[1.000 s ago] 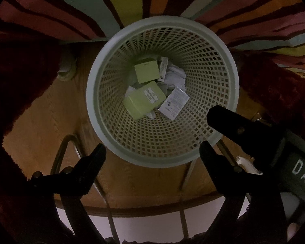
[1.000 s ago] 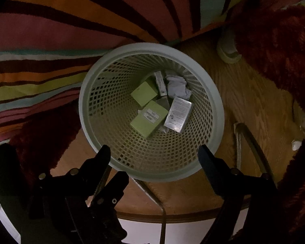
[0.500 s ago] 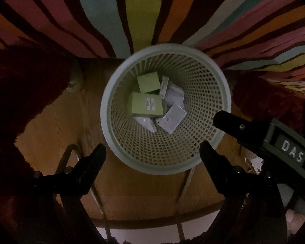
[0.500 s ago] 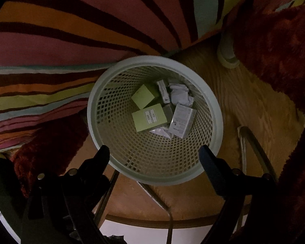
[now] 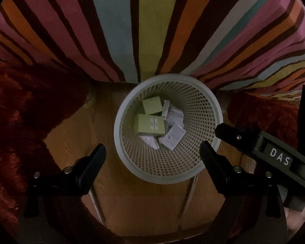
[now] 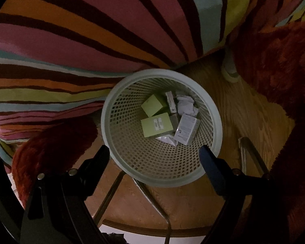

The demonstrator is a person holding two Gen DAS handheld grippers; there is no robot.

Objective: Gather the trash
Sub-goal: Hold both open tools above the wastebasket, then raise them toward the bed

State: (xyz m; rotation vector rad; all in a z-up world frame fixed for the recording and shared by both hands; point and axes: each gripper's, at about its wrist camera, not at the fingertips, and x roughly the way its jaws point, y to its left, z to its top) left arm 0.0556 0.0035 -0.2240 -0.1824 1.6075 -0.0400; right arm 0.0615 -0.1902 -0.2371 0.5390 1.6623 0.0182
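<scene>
Already the bin [image 5: 168,174] holds the trash: two green boxes [image 5: 150,124], crumpled paper [image 5: 175,114] and a white packet [image 5: 172,137] lie at its bottom, the boxes toward 10 o'clock, the packet toward 4. Both claws hang above it spread wide with nothing between the fingers, the left claw [image 5: 152,154] and the right claw [image 6: 154,154] alike. No loose trash shows on the wood floor [image 5: 71,130] or striped rug [image 5: 120,30] around the bin, so collecting looks about finished.
</scene>
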